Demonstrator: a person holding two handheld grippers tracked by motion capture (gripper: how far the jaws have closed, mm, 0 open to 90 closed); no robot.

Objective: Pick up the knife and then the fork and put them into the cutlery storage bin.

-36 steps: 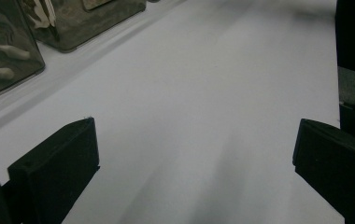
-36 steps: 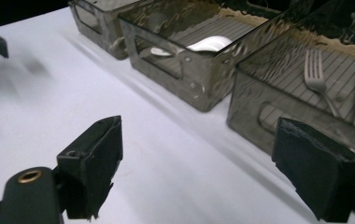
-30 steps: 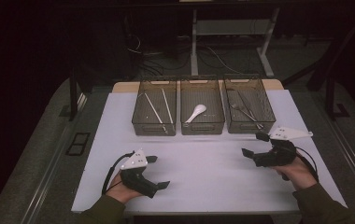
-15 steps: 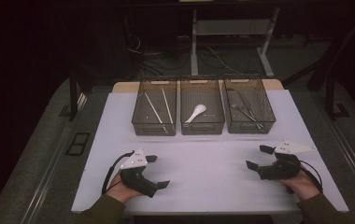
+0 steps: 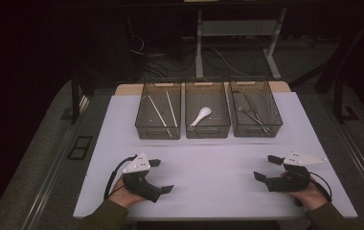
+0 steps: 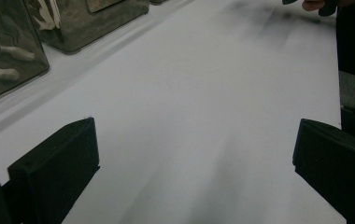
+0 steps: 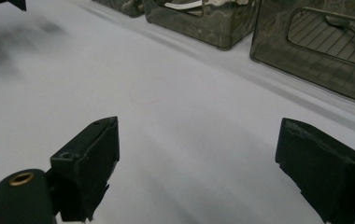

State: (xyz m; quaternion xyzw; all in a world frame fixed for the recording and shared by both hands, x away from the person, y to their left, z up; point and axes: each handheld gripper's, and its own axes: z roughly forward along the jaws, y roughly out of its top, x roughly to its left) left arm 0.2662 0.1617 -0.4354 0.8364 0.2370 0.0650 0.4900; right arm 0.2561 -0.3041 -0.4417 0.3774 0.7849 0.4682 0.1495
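Grippers rest low at the near edge of the white worktop [image 5: 218, 158], one in each hand, well apart from each other. Left gripper [image 5: 161, 176] sits at the near left, its jaws spread wide with nothing but bare white surface between them; the left gripper view confirms that wide gap. Right gripper [image 5: 267, 168] sits at the near right, jaws likewise wide open and empty, pointing toward the middle of the worktop. Three dark see-through bins stand side by side at the far edge, well apart from both grippers: the left bin [image 5: 144, 120] holds pale chopsticks [image 5: 159, 113], the middle bin [image 5: 207, 132] holds a white spoon [image 5: 200, 115], and the right bin [image 5: 275, 115] holds dark metal cutlery [image 5: 251, 113].
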